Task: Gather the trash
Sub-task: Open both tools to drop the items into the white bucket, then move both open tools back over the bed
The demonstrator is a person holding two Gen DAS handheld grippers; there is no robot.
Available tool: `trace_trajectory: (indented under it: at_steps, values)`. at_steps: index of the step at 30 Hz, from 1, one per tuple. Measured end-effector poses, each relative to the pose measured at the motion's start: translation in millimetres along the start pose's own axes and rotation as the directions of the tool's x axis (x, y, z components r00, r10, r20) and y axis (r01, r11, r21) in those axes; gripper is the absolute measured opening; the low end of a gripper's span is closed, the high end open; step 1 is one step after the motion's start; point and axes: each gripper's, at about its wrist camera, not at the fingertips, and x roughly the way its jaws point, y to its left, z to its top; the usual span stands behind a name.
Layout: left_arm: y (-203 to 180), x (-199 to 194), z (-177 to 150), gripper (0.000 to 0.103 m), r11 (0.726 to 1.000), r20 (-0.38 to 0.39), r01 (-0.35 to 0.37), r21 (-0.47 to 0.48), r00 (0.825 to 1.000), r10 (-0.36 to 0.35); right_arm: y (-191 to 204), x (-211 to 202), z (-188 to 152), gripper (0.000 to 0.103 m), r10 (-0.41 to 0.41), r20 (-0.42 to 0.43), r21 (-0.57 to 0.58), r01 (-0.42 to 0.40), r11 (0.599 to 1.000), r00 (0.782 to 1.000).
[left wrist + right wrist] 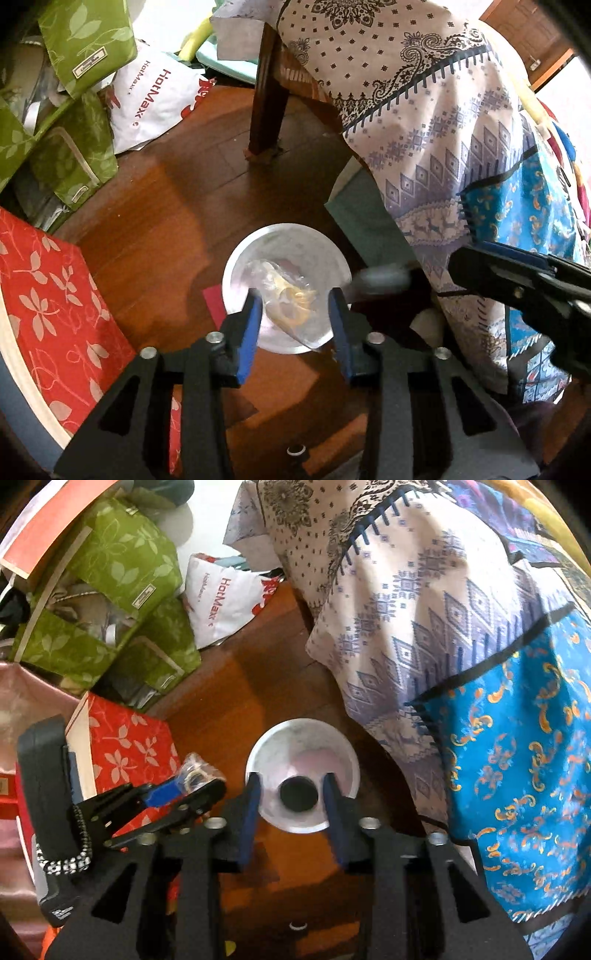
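Observation:
A white round bin stands on the wooden floor, and it also shows in the right wrist view. My left gripper is open above the bin, and a clear plastic wrapper with a yellowish ring inside hangs between its fingers over the bin mouth. In the right wrist view the left gripper shows at the left with the wrapper at its tips. My right gripper is open and empty above the bin. A dark round thing lies in the bin.
Green leaf-print boxes and a white HotMax bag are piled at the left. A red leaf-print box stands close left of the bin. A patterned cloth hangs at the right over a wooden leg.

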Motion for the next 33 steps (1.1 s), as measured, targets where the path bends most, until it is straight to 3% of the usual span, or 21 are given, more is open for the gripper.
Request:
trace_trajectory:
  at_steps: [4,9,16,22,33]
  values:
    - [-9.1,-4.7,-0.4,0.037,0.997,0.02,-0.057,0.046,0.998,0.056,0.9,-4.9,-2.0,0.043,-0.032,0.015,-0.017,0.032,0.999,0.999]
    - [-7.5,-19.1,-1.7,0.037,0.998,0.034,-0.056,0.042,0.998,0.055,-0.9,-18.3,-8.4,0.043,-0.033,0.039,-0.012,0.034,0.999,0.999]
    - [-14.8,-66.4,-3.5,0.037,0.996,0.117,-0.074,0.055,0.991,0.067,3.1,-52.9,-17.3,0.043,-0.06,0.112,-0.023,0.063,0.998,0.992]
    - [-35.0,-119.2,-7.4,0.037,0.994,0.219,-0.075,0.078,0.974,0.057,1.2,-99.5,-31.8,0.043,-0.074,0.211,-0.009,0.077,0.997,0.975]
    - [-107.8,-206.9,-27.1,0.037,0.982,0.375,-0.051,0.181,0.927,-0.021,-18.7,-185.6,-64.4,0.043,-0.106,0.383,0.067,0.087,0.994,0.918]
